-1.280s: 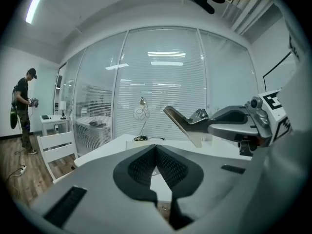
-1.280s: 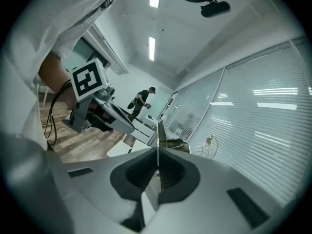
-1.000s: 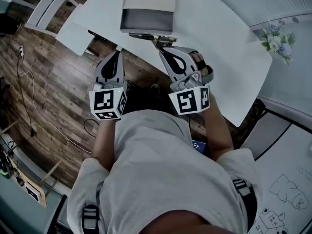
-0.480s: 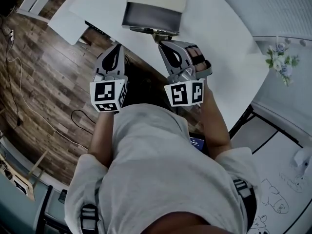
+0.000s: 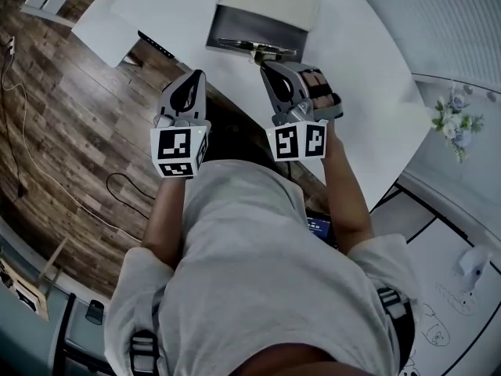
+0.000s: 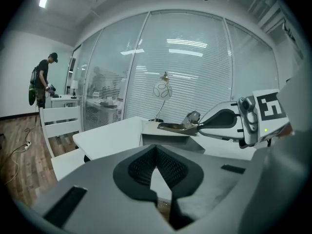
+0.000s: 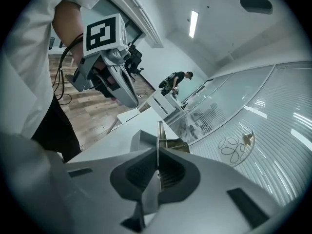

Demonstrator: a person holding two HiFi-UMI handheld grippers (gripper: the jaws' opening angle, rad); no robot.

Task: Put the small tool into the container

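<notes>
A grey open-topped container (image 5: 266,14) stands on the white table (image 5: 368,77). My right gripper (image 5: 268,65) is shut on a small flat metal tool (image 5: 257,48), which sticks out leftward over the container's near rim. In the right gripper view the tool (image 7: 159,135) stands edge-on between the jaws, with the container (image 7: 139,140) just beyond. My left gripper (image 5: 196,78) hangs left of the table edge over the wooden floor, shut on nothing. From the left gripper view, the tool (image 6: 176,126) hovers above the container (image 6: 168,141), held by the right gripper (image 6: 195,125).
A white chair (image 6: 58,121) stands left of the table. Flowers (image 5: 454,120) sit on a side surface at the right. A person (image 6: 43,82) stands far off by a glass wall. Cables (image 5: 23,116) lie on the floor.
Both grippers have moved forward toward the container. The tool in the right gripper has come from short of the container's near rim to over it.
</notes>
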